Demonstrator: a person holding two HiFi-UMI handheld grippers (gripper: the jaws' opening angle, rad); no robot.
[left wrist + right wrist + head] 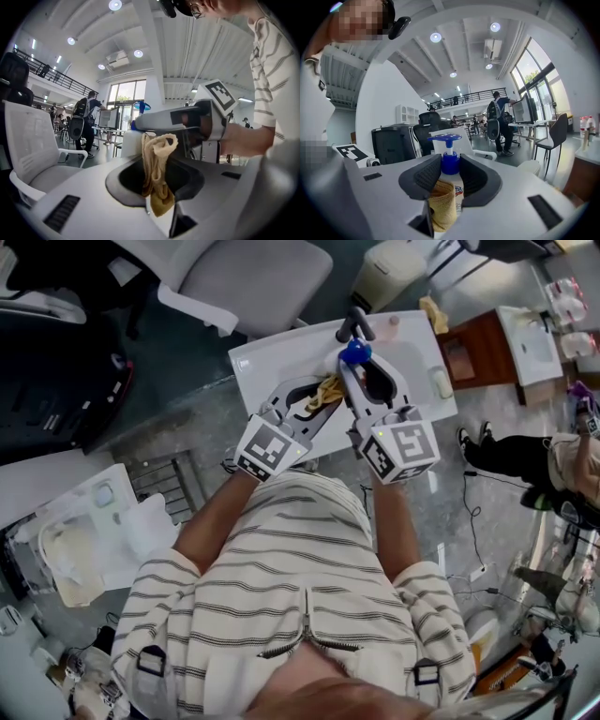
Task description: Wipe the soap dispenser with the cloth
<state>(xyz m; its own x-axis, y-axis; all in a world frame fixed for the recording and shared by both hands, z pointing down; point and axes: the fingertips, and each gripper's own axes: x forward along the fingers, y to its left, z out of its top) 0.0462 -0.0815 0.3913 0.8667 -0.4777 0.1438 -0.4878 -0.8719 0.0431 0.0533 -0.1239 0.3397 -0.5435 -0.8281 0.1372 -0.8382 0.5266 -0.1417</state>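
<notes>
Cloth point(158, 173) sits in my left gripper point(157, 180). The jaws are pinched nearly together on the yellow fabric, and a bunched loop of it stands up above the pads.

My right gripper point(449, 176) has its jaws about half open and clamped on the soap dispenser point(449, 174). The ribbed pads press on either side of it just under the blue pump, and the bottle stands upright between them.

From the head view, both grippers point(314, 395) point(361, 371) reach out over a white sink point(253, 367), with the dispenser's blue top point(354, 352) right in front of the dark tap point(354, 326). I can't tell whether the bottle rests on the sink.

In the right gripper view the cloth point(440, 206) lies against the bottle's lower left side. A grey office chair point(253, 277) stands beyond the sink.
</notes>
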